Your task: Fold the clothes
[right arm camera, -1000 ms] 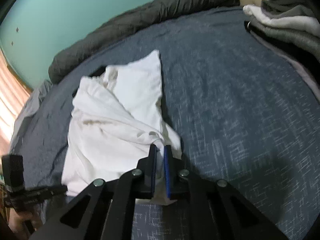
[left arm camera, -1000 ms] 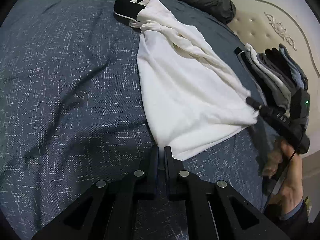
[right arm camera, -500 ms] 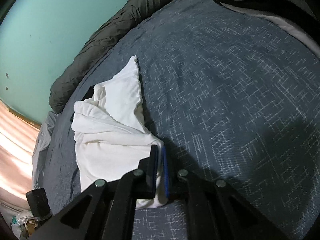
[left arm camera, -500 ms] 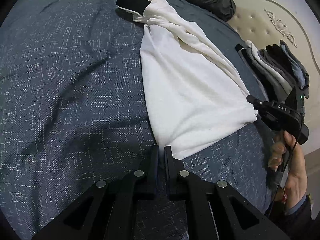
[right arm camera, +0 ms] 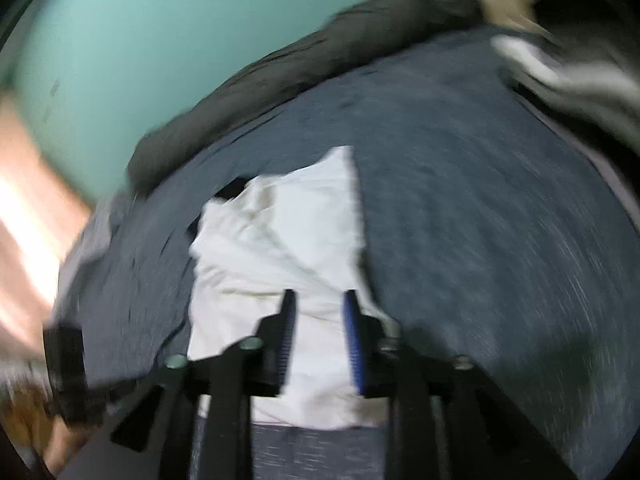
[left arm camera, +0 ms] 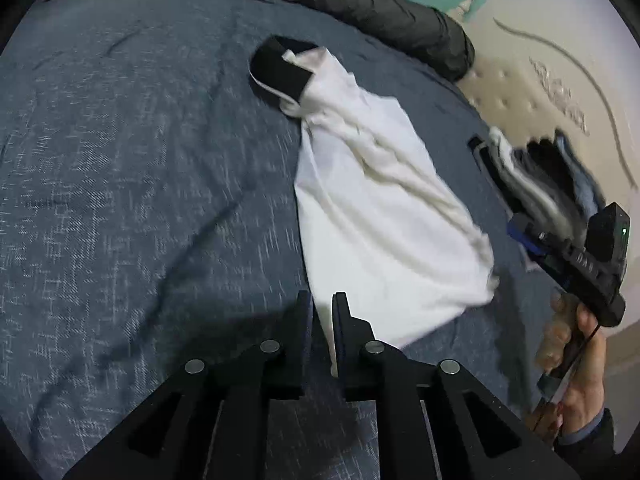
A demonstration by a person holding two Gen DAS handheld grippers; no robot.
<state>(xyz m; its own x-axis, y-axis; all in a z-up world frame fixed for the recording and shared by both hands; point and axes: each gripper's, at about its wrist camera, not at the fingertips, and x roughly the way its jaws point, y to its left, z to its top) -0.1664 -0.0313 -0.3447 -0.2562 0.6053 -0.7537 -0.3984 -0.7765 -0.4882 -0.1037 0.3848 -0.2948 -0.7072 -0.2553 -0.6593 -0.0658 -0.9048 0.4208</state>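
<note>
Both grippers had let go of the white garment (left arm camera: 380,216) and lifted slightly since the earlier frames — their jaws had just been opening. Left gripper (left arm camera: 322,316) showed a narrow gap, a corner of white cloth lying in it, pads not pressing. Right gripper (right arm camera: 318,312) stood wider apart above the garment's near end, nothing clamped; that view was heavily blurred. Garment lay loosely folded around the middle of the blue bedspread (left arm camera: 140,200), its far end over a black item (left arm camera: 280,68). Folded clothes stack (left arm camera: 532,176) sat toward the bed's headboard edge, dark rolled duvet (left arm camera: 360,4) along the far edge. Person's hand (left arm camera: 576,364) held the right gripper's handle.
</note>
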